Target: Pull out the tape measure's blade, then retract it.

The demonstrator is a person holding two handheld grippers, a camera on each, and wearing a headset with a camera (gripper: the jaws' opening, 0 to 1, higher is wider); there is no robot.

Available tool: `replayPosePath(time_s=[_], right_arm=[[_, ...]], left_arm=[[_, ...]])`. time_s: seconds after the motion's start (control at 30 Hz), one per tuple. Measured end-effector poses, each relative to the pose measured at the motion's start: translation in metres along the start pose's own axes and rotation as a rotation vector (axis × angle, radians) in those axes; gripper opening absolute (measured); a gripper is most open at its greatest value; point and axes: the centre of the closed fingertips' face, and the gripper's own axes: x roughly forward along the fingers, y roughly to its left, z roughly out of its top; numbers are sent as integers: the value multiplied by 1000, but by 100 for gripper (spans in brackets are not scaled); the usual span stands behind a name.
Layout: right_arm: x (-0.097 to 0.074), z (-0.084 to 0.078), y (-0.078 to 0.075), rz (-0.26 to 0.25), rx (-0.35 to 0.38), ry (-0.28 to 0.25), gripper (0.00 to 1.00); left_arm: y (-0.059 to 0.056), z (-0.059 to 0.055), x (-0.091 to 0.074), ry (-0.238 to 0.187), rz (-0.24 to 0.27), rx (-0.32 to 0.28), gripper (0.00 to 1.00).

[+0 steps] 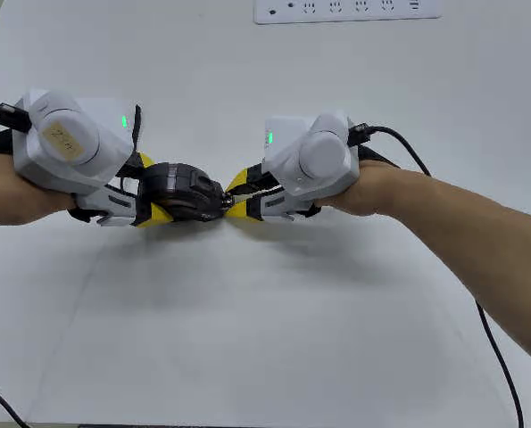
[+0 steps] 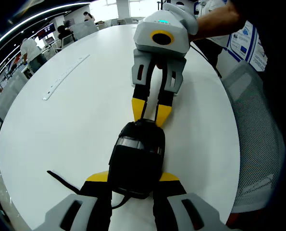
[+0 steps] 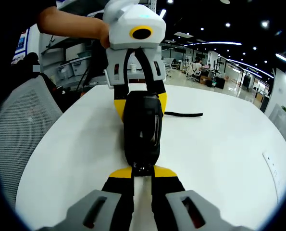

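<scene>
Left tool clamps tape measure; right tool hides blade.

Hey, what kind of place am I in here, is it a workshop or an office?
Most likely an open-plan office or lab, not a workshop: a big white table with a power strip, a mesh office chair, and rows of desks under ceiling spotlights behind.
</scene>
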Motion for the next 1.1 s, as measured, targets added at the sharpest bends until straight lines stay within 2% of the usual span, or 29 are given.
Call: replayPosePath(time_s=[0.87, 1.1], right_arm=[[-10, -5, 1, 11, -17, 20, 11], [-18, -10, 0, 14, -18, 30, 11]], left_arm=[[0, -1, -2, 0, -1, -8, 30], [1, -1, -2, 1, -3, -14, 30]])
